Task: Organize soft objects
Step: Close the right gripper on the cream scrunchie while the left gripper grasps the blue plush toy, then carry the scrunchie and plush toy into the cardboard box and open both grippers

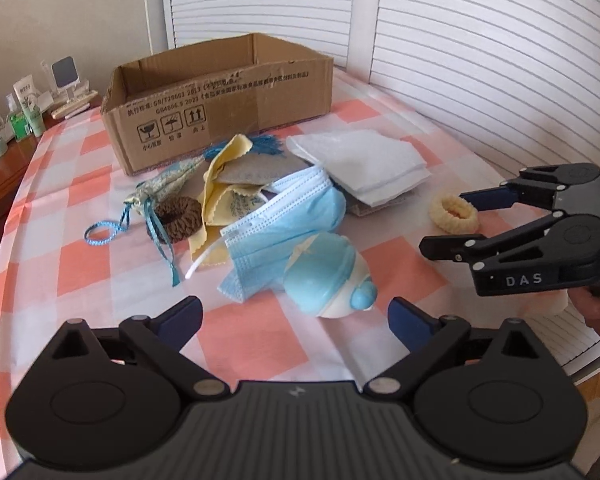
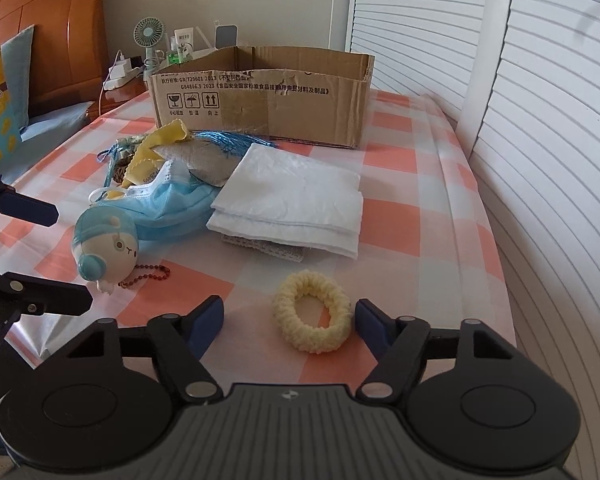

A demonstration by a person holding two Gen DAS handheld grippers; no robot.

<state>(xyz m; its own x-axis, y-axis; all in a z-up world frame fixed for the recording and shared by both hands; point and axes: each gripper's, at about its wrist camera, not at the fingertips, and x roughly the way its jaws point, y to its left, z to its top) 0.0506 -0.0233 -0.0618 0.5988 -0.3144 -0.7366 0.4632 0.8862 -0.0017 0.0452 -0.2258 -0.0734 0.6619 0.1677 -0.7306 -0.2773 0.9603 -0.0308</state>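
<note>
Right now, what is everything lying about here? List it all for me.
cardboard box: one, brown, open, at the back of the table.
tablecloth: one, pink and white checks, covers the table.
folded white cloth: one, white, before the box.
face mask: one, light blue, middle of the pile.
plush toy: one, blue and cream, near side of the pile.
yellow cloth: one, under the mask.
brown scrunchie: one, left of the pile.
cream scrunchie: one, apart, between the right tongs' fingers.
drawstring pouch: one, pale with blue cord.
left tongs: open.
right tongs: open.
</note>
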